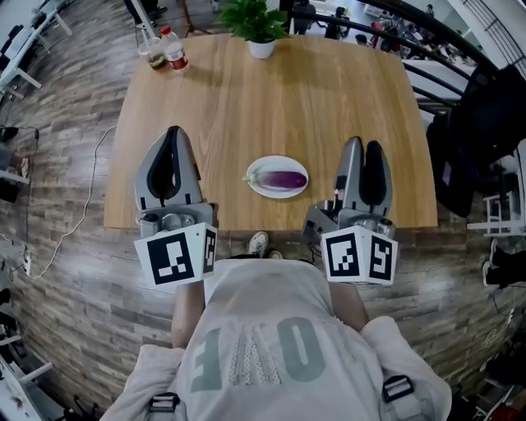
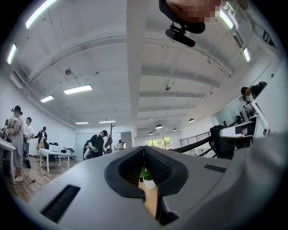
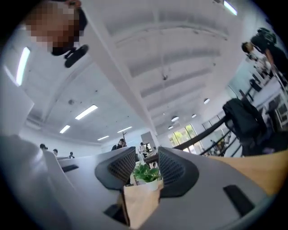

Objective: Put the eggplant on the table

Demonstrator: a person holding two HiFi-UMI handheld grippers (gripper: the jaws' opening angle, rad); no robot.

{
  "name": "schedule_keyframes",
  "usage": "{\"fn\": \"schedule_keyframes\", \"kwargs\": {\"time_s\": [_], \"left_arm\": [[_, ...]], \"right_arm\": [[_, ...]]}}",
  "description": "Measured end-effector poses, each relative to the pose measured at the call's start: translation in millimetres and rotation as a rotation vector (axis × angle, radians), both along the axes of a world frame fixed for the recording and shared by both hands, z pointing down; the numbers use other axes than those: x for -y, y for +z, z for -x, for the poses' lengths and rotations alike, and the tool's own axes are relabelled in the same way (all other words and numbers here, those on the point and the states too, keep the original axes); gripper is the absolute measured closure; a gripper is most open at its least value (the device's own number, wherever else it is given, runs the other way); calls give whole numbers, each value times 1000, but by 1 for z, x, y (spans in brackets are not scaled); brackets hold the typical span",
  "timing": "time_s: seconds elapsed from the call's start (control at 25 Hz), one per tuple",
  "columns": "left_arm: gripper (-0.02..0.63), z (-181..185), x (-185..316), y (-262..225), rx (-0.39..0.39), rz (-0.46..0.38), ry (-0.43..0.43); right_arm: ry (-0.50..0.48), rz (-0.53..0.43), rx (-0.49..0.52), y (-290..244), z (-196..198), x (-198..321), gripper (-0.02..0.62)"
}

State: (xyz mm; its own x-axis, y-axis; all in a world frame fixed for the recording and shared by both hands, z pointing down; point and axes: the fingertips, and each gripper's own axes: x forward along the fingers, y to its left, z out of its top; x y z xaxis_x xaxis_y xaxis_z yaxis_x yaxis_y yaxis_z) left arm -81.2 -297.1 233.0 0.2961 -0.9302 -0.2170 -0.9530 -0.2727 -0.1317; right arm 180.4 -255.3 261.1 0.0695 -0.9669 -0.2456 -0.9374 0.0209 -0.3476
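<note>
Found eggplant (image 1: 283, 179) on white plate (image 1: 275, 162); noted left tool (image 1: 174, 131) left of plate, closed; right tool (image 1: 364, 144) right of plate, wide.

eggplant (image 1: 285, 178): dark purple
plate (image 1: 277, 159): white
table (image 1: 312, 99): light wood grain
floor (image 1: 74, 271): grey-brown planks
cubes (image 1: 177, 256): black-and-white squares
plant (image 1: 255, 16): green
pot (image 1: 261, 49): white
</note>
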Motion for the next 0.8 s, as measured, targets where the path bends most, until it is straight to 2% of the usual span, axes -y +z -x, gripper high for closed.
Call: {"fn": "schedule_keyframes", "kwargs": {"time_s": [0.12,0.24,0.28,0.44,0.8], "left_arm": [[597,-19,0,0,14,-9,47],[597,-34,-3,1,27,-9,91],[597,-37,-4,2,23,-7,105],[597,-53,-9,2,-28,3,182],[597,-71,-17,4,-18,18,242]], "right_arm": [[-10,-26,-196,-11,29,-5,446],[-59,-21,-323,-14,57,-6,447],[-80,-14,-340,-14,64,-5,450],[-118,36,-381,-5,80,-1,567],[-142,107,-402,8,88,1,577]]}}
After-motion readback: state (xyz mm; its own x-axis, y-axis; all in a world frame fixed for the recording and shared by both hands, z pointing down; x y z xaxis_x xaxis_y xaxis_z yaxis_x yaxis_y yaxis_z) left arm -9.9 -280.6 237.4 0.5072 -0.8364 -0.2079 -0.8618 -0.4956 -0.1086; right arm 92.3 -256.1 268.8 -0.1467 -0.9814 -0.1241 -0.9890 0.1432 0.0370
